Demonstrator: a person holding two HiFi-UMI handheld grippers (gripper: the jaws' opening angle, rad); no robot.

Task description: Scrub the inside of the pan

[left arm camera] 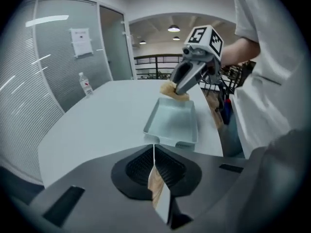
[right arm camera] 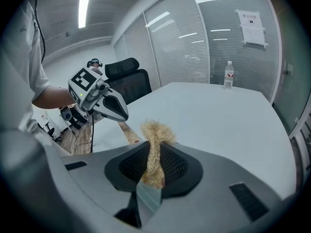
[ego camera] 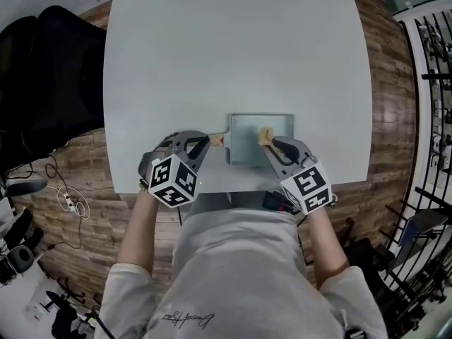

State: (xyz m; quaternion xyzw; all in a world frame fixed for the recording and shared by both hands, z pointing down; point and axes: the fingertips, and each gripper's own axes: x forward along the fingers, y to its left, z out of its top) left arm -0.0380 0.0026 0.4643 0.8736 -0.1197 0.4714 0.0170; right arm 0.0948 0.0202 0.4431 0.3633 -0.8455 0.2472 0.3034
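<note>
Pale table (ego camera: 212, 62), wood floor (ego camera: 385, 119), black chair (ego camera: 49, 83); glass walls (right arm camera: 194, 47) w/ blinds, ceiling lights (right arm camera: 83, 6) on, bottle (right arm camera: 229, 75) on table.

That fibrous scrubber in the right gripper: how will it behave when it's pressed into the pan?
Probably soft and springy: the scrubber pinches thin between the jaws of the right gripper and flares out above them. It looks light, a loose tangle of fibres. It should drag rather than slip on the pan.
</note>
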